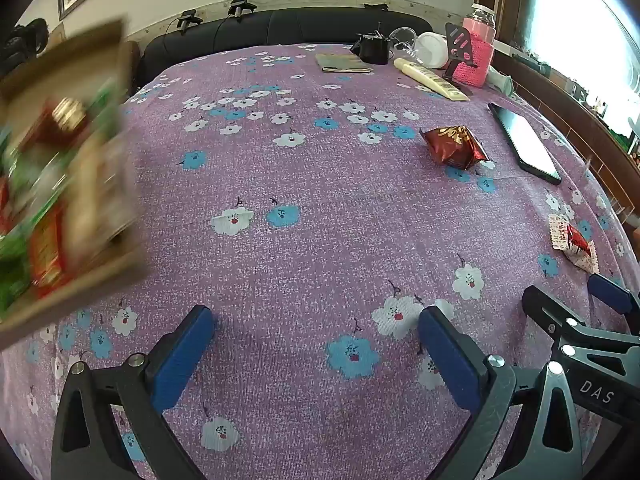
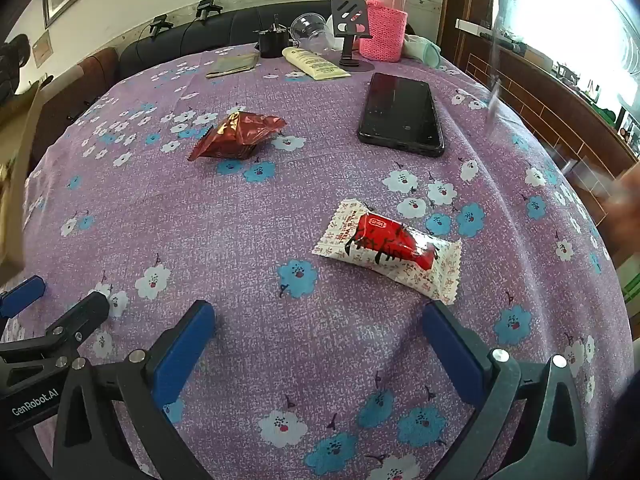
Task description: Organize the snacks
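A cardboard box point(image 1: 60, 184) with green and red snack packets in it is blurred at the far left of the left wrist view; its edge point(image 2: 18, 184) shows at the left of the right wrist view. A dark red foil snack point(image 1: 454, 146) point(image 2: 240, 134) lies on the purple flowered cloth. A white and red candy packet point(image 2: 388, 248) point(image 1: 572, 242) lies just ahead of my right gripper point(image 2: 318, 344), which is open and empty. My left gripper point(image 1: 316, 348) is open and empty over bare cloth. Each gripper shows at the edge of the other's view.
A black phone point(image 2: 400, 114) point(image 1: 524, 144) lies at the right. At the back stand a pink knit-covered bottle point(image 2: 384, 20), a cream tube point(image 2: 314, 64), a black phone stand point(image 2: 350, 20), a black cup point(image 2: 272, 42) and a folded cloth point(image 2: 232, 66). A dark sofa point(image 1: 280, 28) lies behind.
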Demonstrator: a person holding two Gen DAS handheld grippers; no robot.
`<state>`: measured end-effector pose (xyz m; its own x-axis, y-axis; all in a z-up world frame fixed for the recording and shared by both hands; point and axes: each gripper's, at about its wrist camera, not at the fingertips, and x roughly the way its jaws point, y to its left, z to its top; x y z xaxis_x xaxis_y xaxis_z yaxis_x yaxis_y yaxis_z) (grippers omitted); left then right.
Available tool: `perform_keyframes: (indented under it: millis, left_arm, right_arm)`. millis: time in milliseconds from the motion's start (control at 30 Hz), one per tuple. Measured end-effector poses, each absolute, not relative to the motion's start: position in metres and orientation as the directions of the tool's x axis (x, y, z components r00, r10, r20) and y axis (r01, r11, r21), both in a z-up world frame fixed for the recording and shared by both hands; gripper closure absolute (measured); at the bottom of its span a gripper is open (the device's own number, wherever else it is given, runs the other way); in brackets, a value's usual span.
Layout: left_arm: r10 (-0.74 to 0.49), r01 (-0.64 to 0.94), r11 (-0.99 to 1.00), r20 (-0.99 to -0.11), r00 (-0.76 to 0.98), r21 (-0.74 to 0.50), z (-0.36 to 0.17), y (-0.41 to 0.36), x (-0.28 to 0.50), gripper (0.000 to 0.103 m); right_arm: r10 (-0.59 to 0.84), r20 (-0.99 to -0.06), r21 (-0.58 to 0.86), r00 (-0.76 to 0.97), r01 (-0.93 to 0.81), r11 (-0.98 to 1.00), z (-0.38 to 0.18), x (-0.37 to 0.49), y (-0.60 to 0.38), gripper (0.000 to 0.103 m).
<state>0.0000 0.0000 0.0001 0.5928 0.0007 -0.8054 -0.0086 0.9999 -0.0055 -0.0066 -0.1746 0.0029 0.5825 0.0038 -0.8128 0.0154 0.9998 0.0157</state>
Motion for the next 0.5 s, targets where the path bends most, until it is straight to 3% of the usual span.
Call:
perform_keyframes:
  millis: [500]
  left_arm:
    - [0.001,-0.009,1.0,-0.806,0.592,-0.005,0.0002,0.0,-0.0002,0.0]
  right_arm:
    - [0.005,-0.811,0.018,0.585,0.016,1.0,0.0034,-0.0076,-0.174,0.0]
